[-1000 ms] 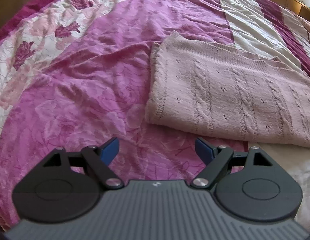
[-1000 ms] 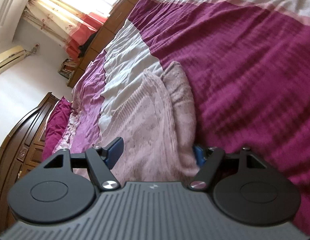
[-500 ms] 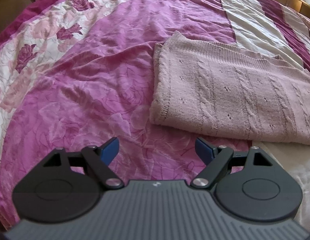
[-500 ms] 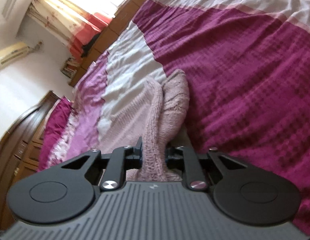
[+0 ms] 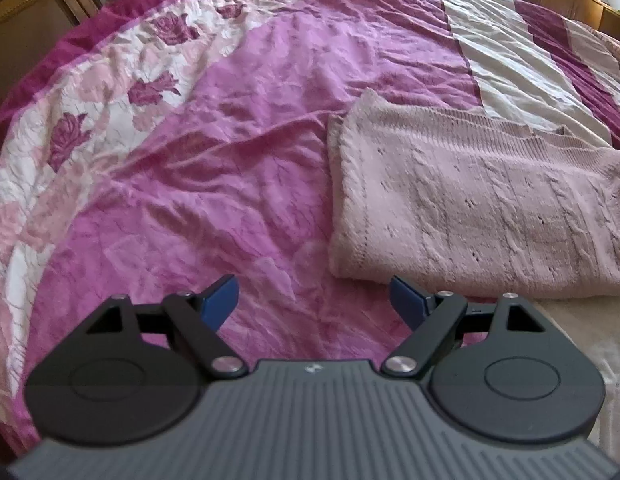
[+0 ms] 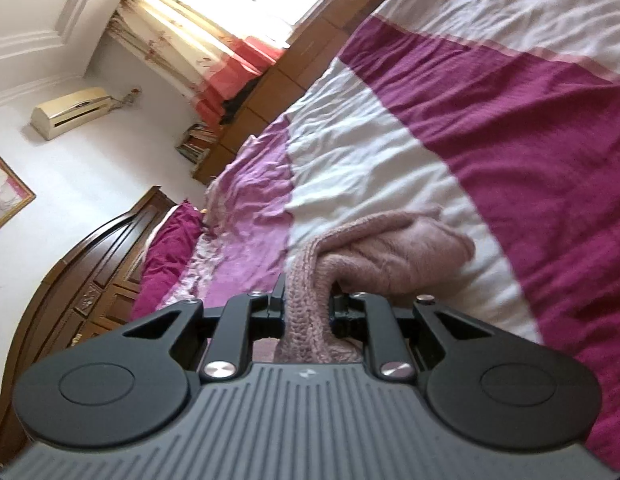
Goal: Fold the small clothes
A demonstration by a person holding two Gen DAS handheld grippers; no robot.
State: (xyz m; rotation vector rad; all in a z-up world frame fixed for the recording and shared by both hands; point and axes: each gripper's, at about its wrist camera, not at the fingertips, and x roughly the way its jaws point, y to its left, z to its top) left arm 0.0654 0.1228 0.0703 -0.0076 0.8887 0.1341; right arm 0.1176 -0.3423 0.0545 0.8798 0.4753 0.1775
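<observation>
A pale pink cable-knit sweater (image 5: 478, 204) lies folded on the bedspread (image 5: 213, 184), right of centre in the left wrist view. My left gripper (image 5: 314, 300) hovers open just in front of the sweater's near left corner, nothing between its blue pads. In the right wrist view my right gripper (image 6: 307, 310) is shut on a bunched edge of the same sweater (image 6: 394, 252), which rises off the bed into the jaws. The rest of that edge trails back onto the white stripe.
The bedspread (image 6: 510, 112) has magenta, pink floral and white stripes. A dark wooden headboard (image 6: 81, 292) stands at the left of the right wrist view, with a curtained window (image 6: 213, 32) and low wooden cabinets (image 6: 293, 64) beyond the bed.
My right gripper closed on the sweater's edge and lifted it off the bed. The left gripper stayed open and drifted slightly, the sweater shifting a little in its view.
</observation>
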